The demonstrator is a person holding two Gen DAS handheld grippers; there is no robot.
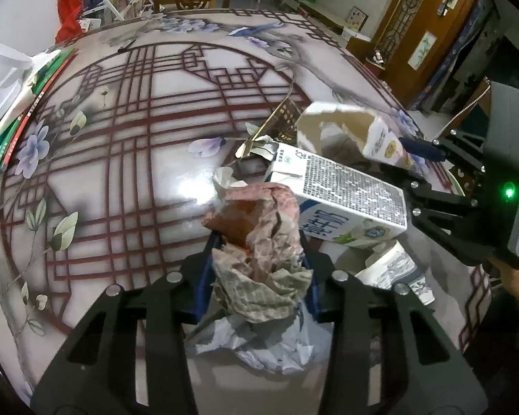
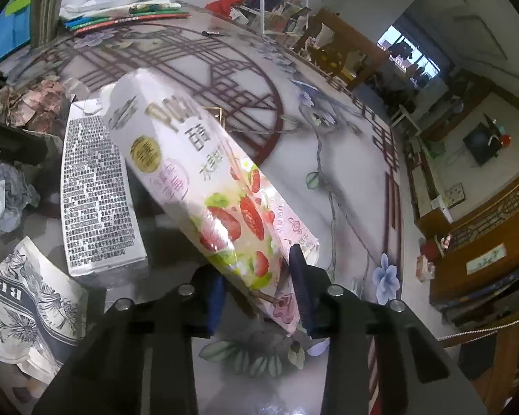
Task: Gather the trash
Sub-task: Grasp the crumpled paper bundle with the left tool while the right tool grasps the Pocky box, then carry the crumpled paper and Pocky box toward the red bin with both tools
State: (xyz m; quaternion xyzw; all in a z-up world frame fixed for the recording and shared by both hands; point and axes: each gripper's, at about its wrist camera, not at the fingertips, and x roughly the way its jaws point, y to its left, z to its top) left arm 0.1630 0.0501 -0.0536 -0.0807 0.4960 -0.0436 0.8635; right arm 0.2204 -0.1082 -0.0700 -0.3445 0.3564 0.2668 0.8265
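My left gripper point(image 1: 259, 269) is shut on a crumpled reddish-brown and grey paper wad point(image 1: 259, 228), which bulges up between the blue pads. The same wad point(image 2: 34, 107) shows at the far left of the right wrist view. My right gripper point(image 2: 257, 288) is shut on the lower end of a pink strawberry drink carton point(image 2: 204, 186), held tilted above the table. In the left wrist view the right gripper point(image 1: 411, 159) reaches in from the right, holding that carton point(image 1: 373, 135) with its torn-open end facing me.
A white milk carton point(image 1: 339, 193) point(image 2: 97, 197) lies between the grippers. Beside it lie a floral-printed paper packet point(image 1: 398, 273) point(image 2: 27, 297) and crumpled white-grey paper point(image 1: 259, 346) point(image 2: 3, 200). A gold-edged dark pack point(image 1: 283, 121) lies behind. Books point(image 1: 14, 110) are stacked on the patterned table's point(image 1: 121, 173) left edge.
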